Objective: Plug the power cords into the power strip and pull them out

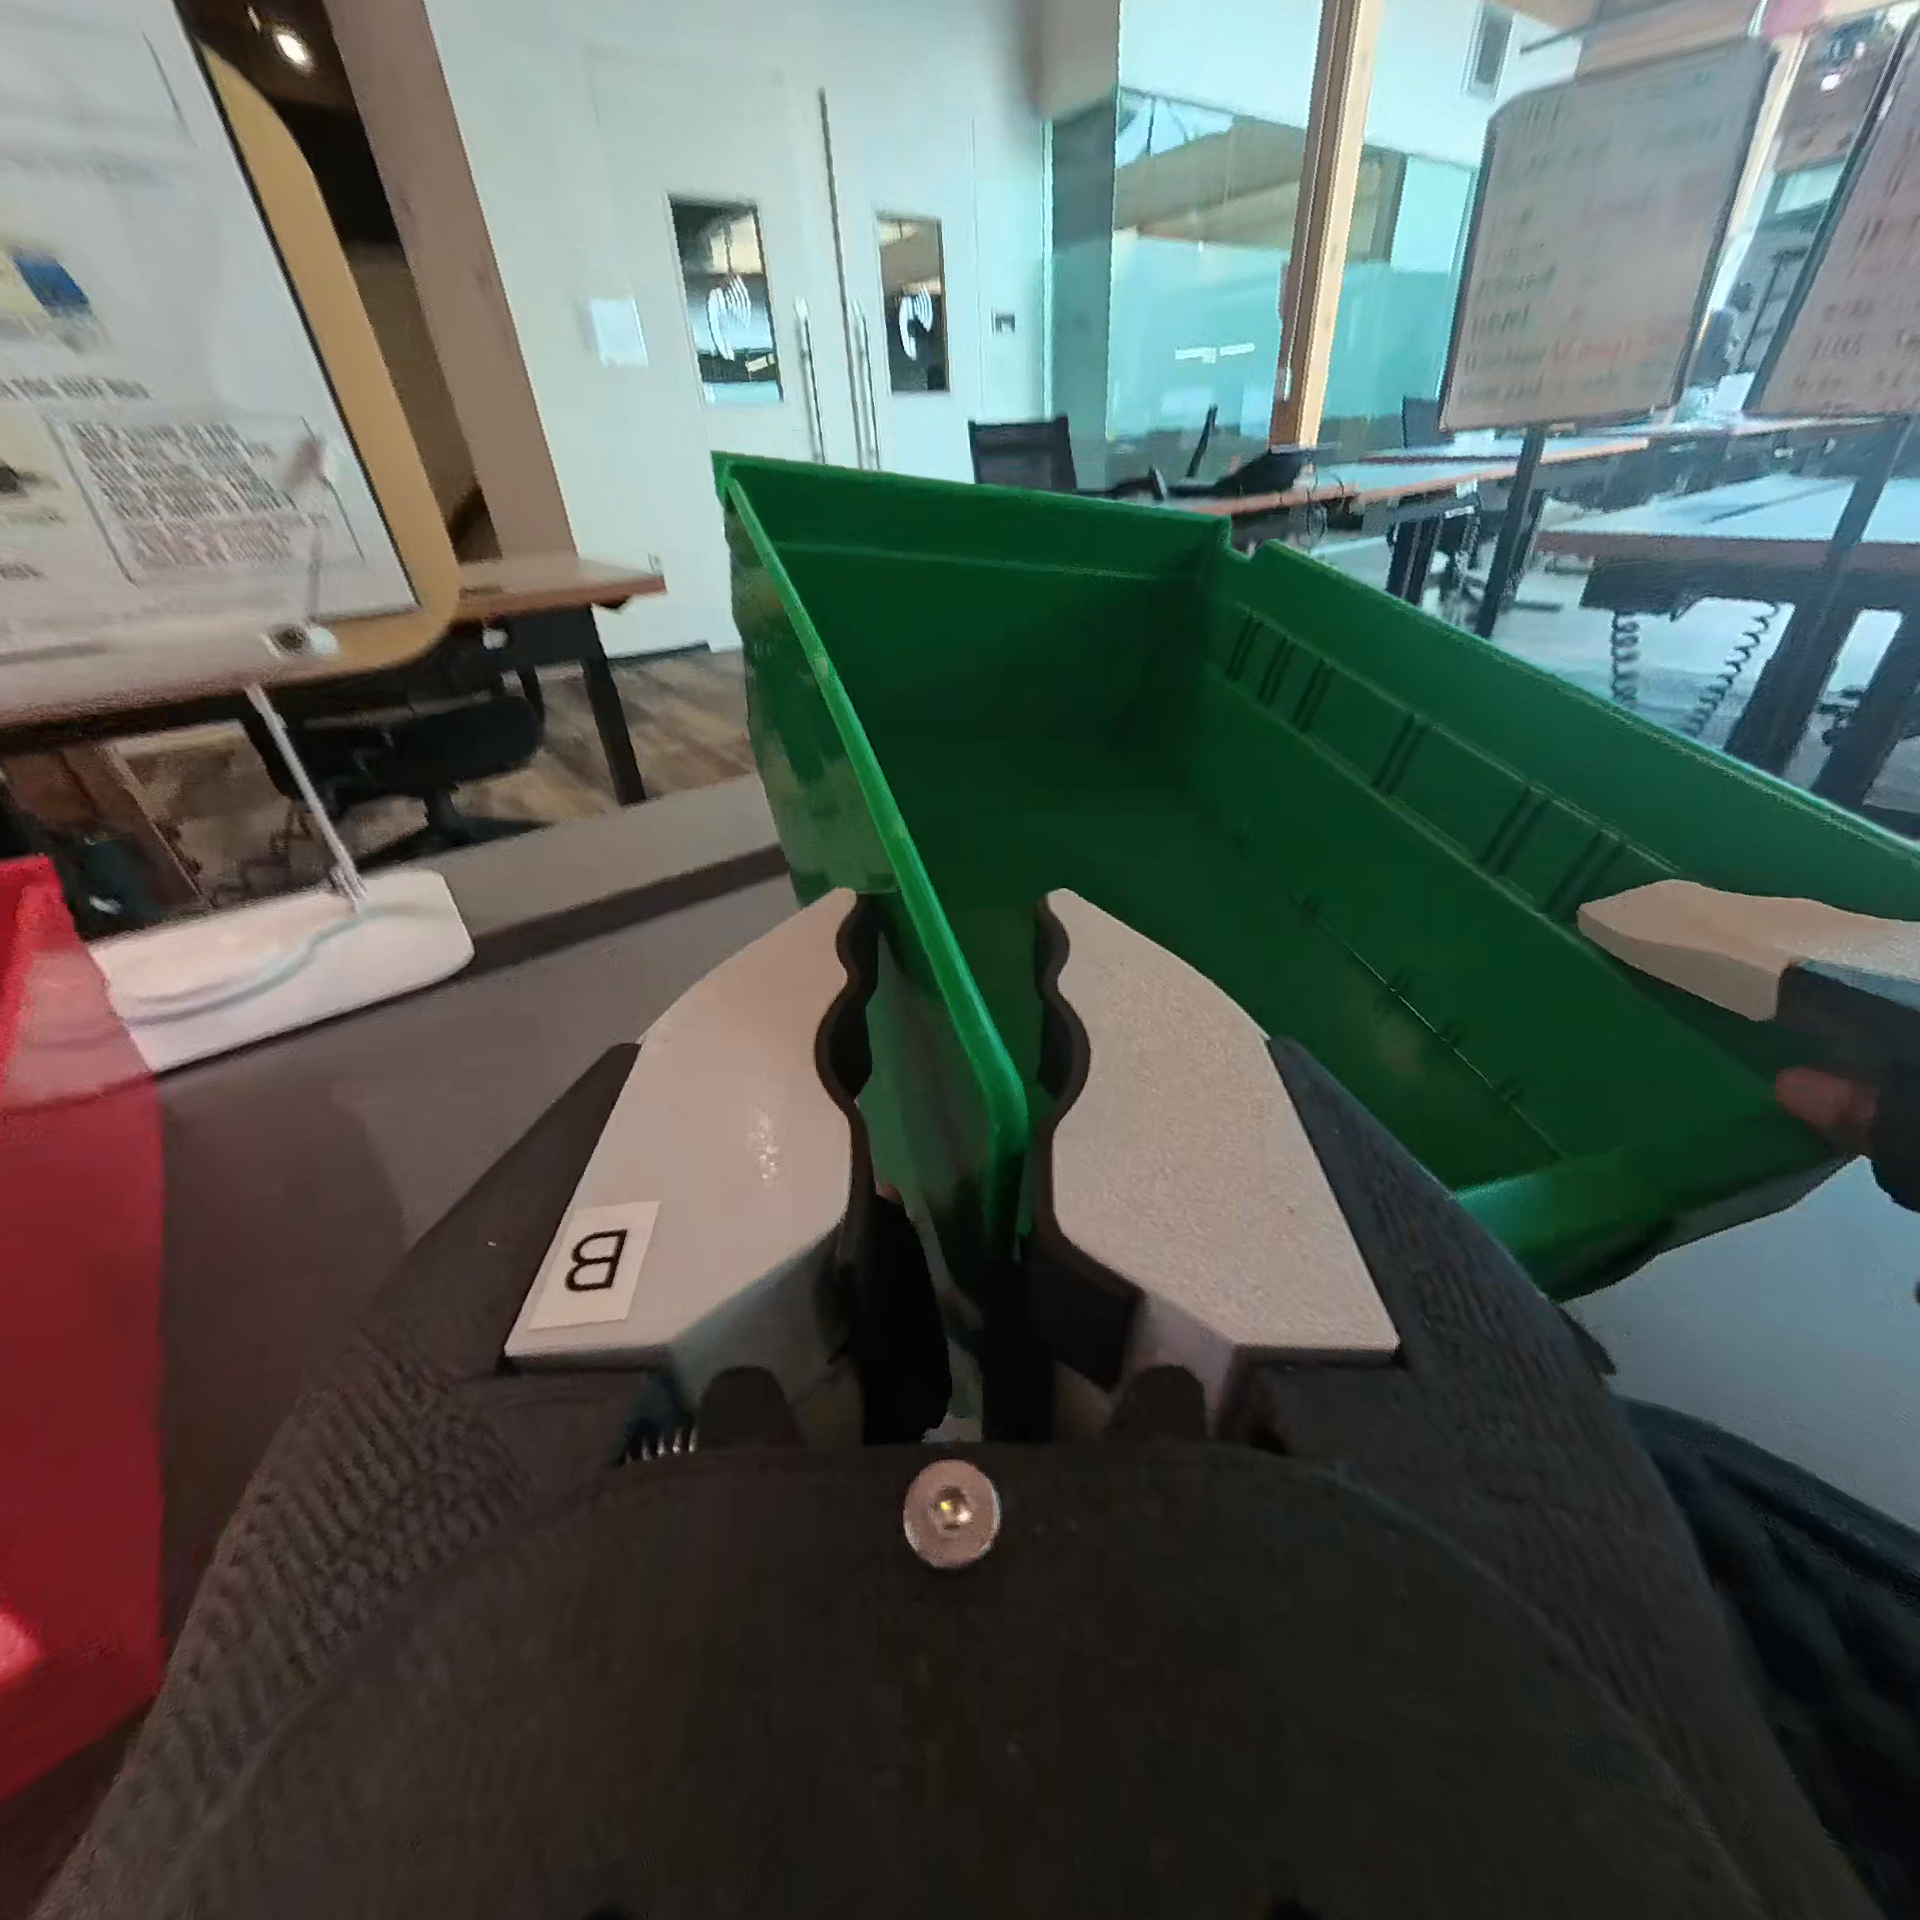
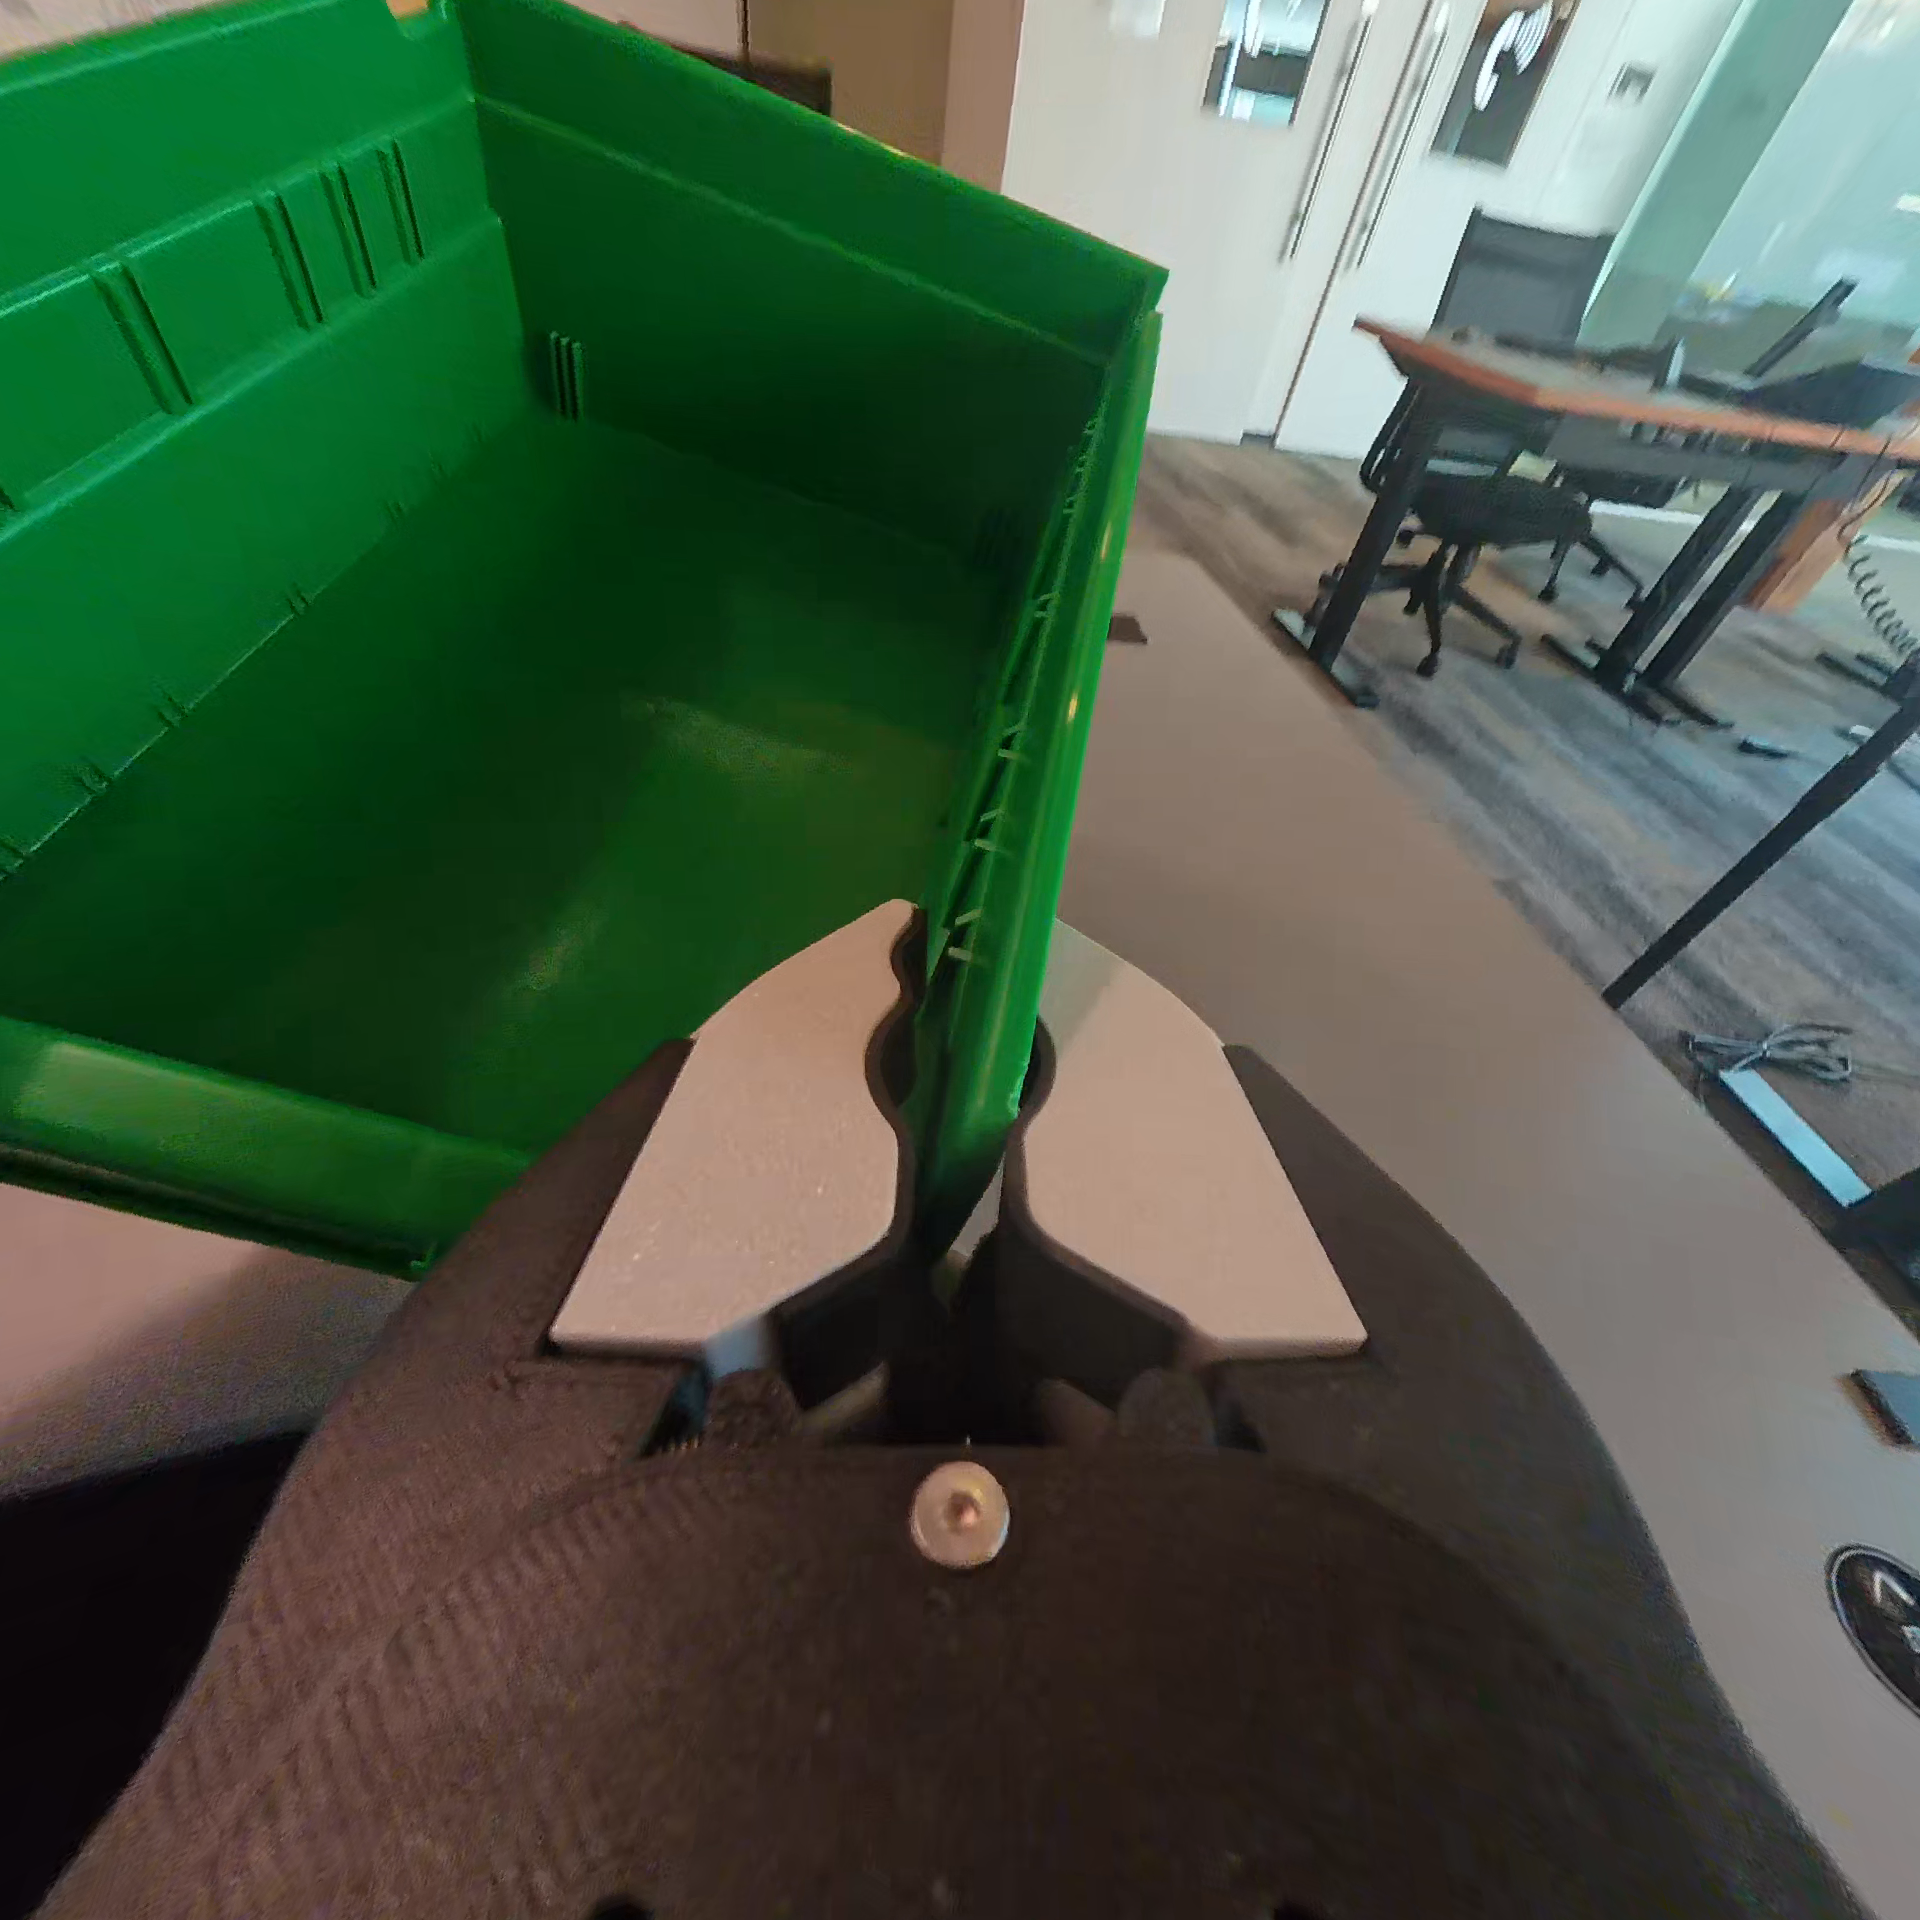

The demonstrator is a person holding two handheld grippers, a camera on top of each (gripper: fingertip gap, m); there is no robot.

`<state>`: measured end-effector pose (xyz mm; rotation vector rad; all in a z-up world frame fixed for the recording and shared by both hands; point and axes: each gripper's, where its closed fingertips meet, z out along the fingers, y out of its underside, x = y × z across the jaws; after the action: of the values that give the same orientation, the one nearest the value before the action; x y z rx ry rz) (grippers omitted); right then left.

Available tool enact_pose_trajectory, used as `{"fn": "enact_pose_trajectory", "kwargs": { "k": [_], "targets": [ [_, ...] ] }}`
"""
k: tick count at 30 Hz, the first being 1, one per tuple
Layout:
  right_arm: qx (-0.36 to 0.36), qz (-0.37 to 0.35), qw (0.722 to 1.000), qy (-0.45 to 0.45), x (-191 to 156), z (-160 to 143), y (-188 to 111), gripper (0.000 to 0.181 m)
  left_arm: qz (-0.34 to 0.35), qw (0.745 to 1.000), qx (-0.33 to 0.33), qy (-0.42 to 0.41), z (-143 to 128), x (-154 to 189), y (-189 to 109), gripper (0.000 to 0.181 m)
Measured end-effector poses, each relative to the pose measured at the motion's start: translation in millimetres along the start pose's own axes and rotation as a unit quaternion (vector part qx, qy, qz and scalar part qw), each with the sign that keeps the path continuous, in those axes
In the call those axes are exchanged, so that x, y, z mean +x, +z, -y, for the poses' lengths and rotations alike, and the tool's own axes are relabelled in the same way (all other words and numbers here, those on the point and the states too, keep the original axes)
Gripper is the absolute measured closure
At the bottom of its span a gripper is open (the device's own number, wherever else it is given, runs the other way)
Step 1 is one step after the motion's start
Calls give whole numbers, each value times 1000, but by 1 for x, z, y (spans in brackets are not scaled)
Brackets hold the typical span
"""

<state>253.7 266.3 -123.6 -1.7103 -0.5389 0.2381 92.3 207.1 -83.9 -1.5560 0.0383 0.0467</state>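
Observation:
No power cord or power strip shows in either view. An empty green plastic bin [image 1: 1039, 707] is held tilted above the grey table. My left gripper [image 1: 956, 914] is shut on the bin's left side wall, with one finger inside and one outside. My right gripper [image 2: 982, 935] is shut on the bin's right side wall [image 2: 1039, 727] in the same way. The right gripper also shows at the right edge of the left wrist view [image 1: 1683, 945], on the far wall. The bin's floor [image 2: 520, 675] is bare.
A red bin [image 1: 73, 1143] stands at the left, with a white sign stand [image 1: 281, 966] behind it on the grey table [image 1: 416, 1091]. A round black disc [image 2: 1881, 1621] and a small black rectangle [image 2: 1886, 1403] lie on the table at the right. Office desks and chairs [image 2: 1507, 499] stand beyond. My right tips are roughly 25 centimetres from the round black disc [image 2: 1881, 1621].

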Motion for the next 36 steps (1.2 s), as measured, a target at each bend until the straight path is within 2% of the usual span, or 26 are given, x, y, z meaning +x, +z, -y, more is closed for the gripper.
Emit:
{"fn": "enact_pose_trajectory", "kwargs": {
  "k": [8,14,22,27,31,34,36],
  "targets": [
    [-61,15,998,-10,3,-32,12,170,-10,998,-55,-23,-39,7,6,149],
    [-83,25,996,-1,3,-45,16,169,-23,996,-75,-34,-49,11,8,145],
    [-87,32,996,4,4,-43,18,165,-34,994,-101,-38,-61,16,7,137],
    [-82,48,995,14,1,-41,19,151,-64,989,-121,-52,-71,21,7,129],
    [-82,67,994,8,-2,-41,18,146,-104,984,-132,-57,-69,31,2,109],
    [-72,81,994,11,-1,-37,13,131,-119,984,-123,-50,-61,30,-14,95],
    [-53,83,995,9,2,-32,8,118,-135,983,-116,-42,-51,27,-30,92]
  ]
}}
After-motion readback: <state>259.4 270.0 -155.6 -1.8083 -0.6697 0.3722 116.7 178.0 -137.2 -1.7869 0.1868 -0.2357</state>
